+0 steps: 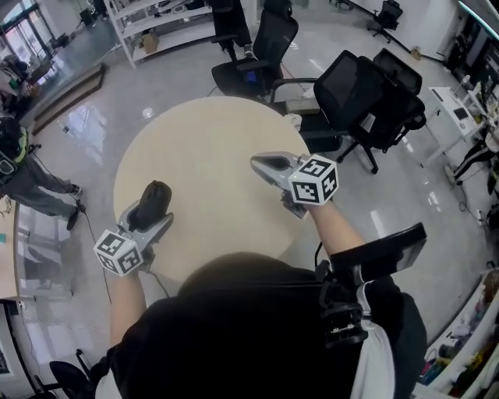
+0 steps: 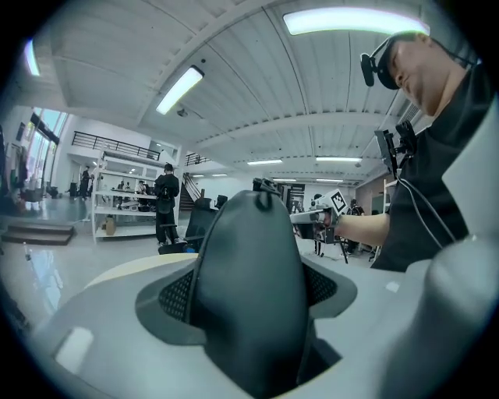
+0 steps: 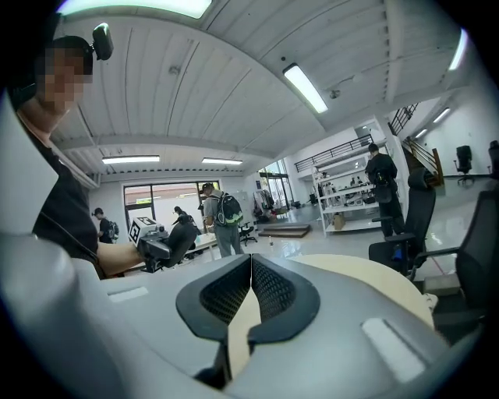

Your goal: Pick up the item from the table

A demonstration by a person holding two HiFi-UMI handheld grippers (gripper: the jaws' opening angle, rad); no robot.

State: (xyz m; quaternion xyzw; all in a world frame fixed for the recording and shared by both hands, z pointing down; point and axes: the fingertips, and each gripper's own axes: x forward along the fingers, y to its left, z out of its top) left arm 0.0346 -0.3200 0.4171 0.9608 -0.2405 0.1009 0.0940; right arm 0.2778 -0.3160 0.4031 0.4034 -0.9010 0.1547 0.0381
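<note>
Head view: a round beige table (image 1: 204, 132) fills the middle of the frame, with the person's dark-clad torso along the bottom edge. Over the table's lower left part, the left gripper (image 1: 148, 215) is clamped on a black rounded item (image 1: 158, 192), which stands up between the grey jaws with its narrower end pointing toward the top of the frame. The marker cube of that gripper sits at lower left, just above the person's forearm. Whether the item's underside touches the tabletop cannot be made out.

The left gripper view shows the item (image 2: 249, 257) filling the centre, smooth and dark, with a meshed black pad pressed against each of its flanks and a small loop at its top.

The right gripper (image 1: 259, 163) hangs over the table's right half, right of centre in the head view, well apart from the left one. In the right gripper view its jaws are together at the tips and nothing is between them; a sliver of beige tabletop shows through the narrow gap lower down.

Black office chairs (image 1: 366, 93) stand beyond the table at upper right, and a white shelf unit (image 1: 156, 23) sits at upper left on the glossy floor.
</note>
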